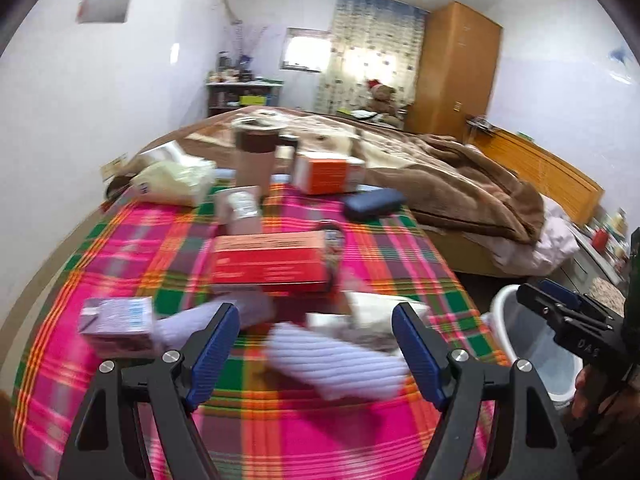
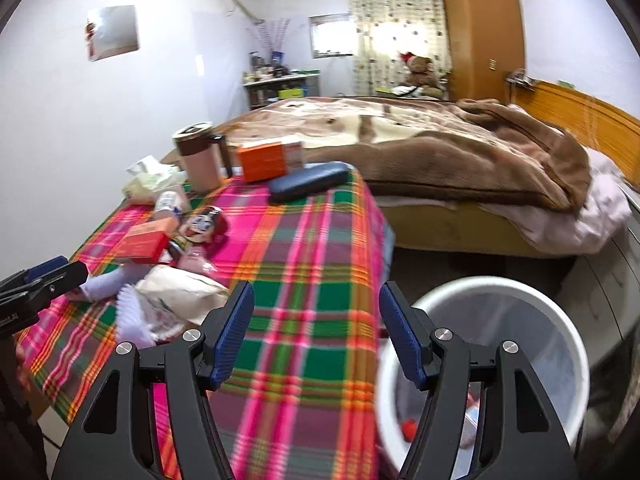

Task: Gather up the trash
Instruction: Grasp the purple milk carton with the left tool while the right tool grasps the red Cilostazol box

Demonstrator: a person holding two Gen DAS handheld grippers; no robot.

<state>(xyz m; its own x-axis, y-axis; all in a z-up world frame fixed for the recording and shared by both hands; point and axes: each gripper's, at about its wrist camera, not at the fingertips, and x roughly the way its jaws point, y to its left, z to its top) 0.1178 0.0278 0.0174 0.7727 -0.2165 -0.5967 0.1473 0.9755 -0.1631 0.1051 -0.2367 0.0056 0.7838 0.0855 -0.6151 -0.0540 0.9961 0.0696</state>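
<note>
The left gripper (image 1: 316, 344) is being held wide open and empty above the near edge of a table covered by a pink, green and orange plaid cloth (image 1: 280, 420). Between its blue pads (image 1: 216, 344), crumpled white paper (image 1: 332, 360) is being shown blurred, pale and ridged, lying on the cloth with a crushed cream-coloured wrapper (image 1: 372, 316) just behind it. A small lilac carton (image 1: 118, 322) is lying near the cloth's left edge, and a red box (image 1: 270, 260) is lying at its middle.

The right gripper (image 2: 316, 332) is likewise being held spread apart, gripping nothing, over the cloth's right edge, beside a white bin (image 2: 488, 360) standing on the floor by the table; scraps are being glimpsed inside it.

Toward the far edge, a brown-and-beige mug (image 2: 198, 160), an orange box (image 2: 268, 158), a dark blue case (image 2: 308, 186) and a pack of tissues (image 2: 150, 180) are being seen. Beyond the table, a bed under a brown blanket (image 2: 440, 152), a teddy bear (image 2: 420, 70), a wooden wardrobe (image 2: 484, 28) and a curtained window (image 2: 396, 32) are being shown against white walls.
</note>
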